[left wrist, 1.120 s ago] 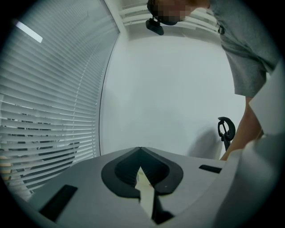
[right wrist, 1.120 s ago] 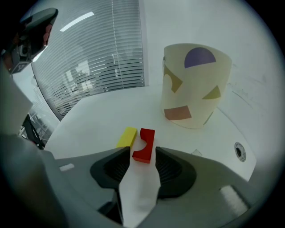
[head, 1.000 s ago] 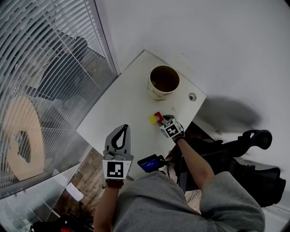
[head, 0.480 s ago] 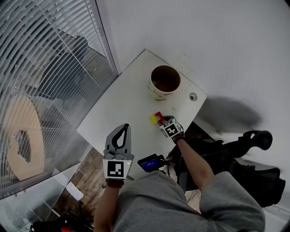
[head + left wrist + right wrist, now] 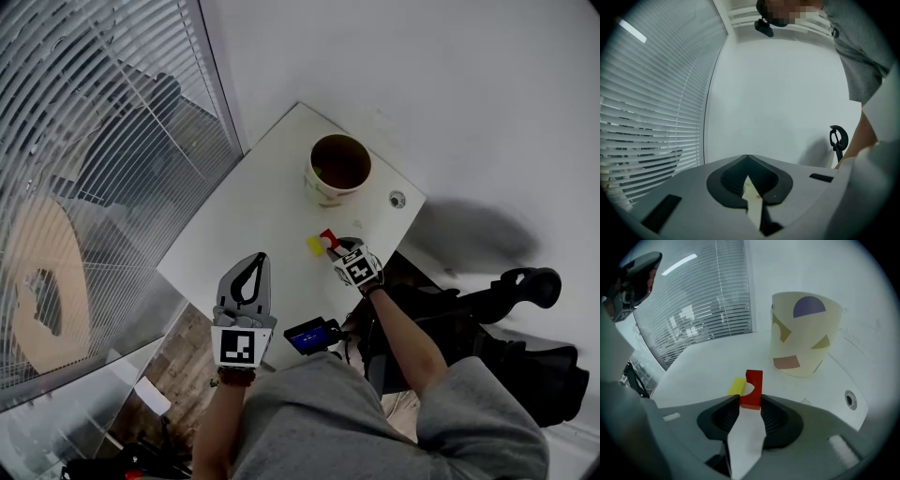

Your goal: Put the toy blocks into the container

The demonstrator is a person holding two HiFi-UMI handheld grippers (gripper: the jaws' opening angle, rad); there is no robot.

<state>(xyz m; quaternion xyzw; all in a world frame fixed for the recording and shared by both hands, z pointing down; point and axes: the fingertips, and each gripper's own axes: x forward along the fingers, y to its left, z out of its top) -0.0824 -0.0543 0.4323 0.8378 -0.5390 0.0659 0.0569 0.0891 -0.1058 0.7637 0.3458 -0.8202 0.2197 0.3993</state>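
Right tool (image 5: 745, 399) has just been closing its jaws, and the red block (image 5: 753, 387) now stands upright between them, both pads pressed against its sides; it has a notch cut into one face, and the pinch takes it low down, with most of it showing above the tips; whether it is clear of the desk (image 5: 703, 371) I cannot tell. That closing is the one real change: the block looks gripped, so the pick-up seems made and the carry is what is left. Just beside it, on the window side, lies the yellow block (image 5: 737, 386), flat on the desk where it lay a second ago, close enough to be nudged as the red one leaves. Further out, well apart from both, the cream container (image 5: 804, 333) stands upright with its mouth open. Left tool (image 5: 747, 159) is off the near edge of the desk, jaws pressed together at the tips and empty.
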